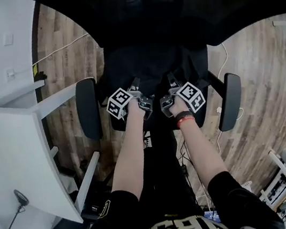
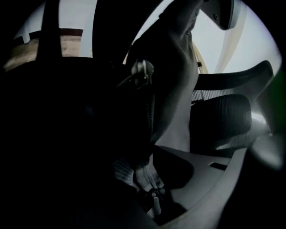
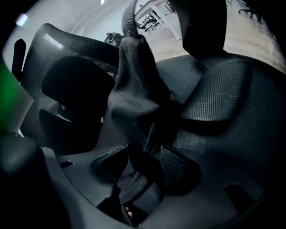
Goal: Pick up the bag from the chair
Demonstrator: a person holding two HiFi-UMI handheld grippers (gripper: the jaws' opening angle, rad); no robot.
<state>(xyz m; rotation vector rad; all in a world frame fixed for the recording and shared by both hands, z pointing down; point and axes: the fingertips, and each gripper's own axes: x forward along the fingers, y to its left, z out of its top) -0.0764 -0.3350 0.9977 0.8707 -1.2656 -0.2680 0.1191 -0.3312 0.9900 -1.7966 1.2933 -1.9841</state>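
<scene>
We note a black bag (image 3: 134, 103) on a black mesh chair (image 3: 223, 94) with black armrests (image 1: 88, 108). The left gripper (image 1: 142, 103) and right gripper (image 1: 167, 100) each carry a white cube with black square markers. The floor (image 1: 265, 63) shows brown wood grain. The desk (image 1: 7, 145) is white. The wristband (image 1: 185, 119) is red.

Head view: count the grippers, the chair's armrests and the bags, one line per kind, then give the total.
grippers: 2, the left gripper and the right gripper
armrests: 2
bag: 1
total: 5
</scene>
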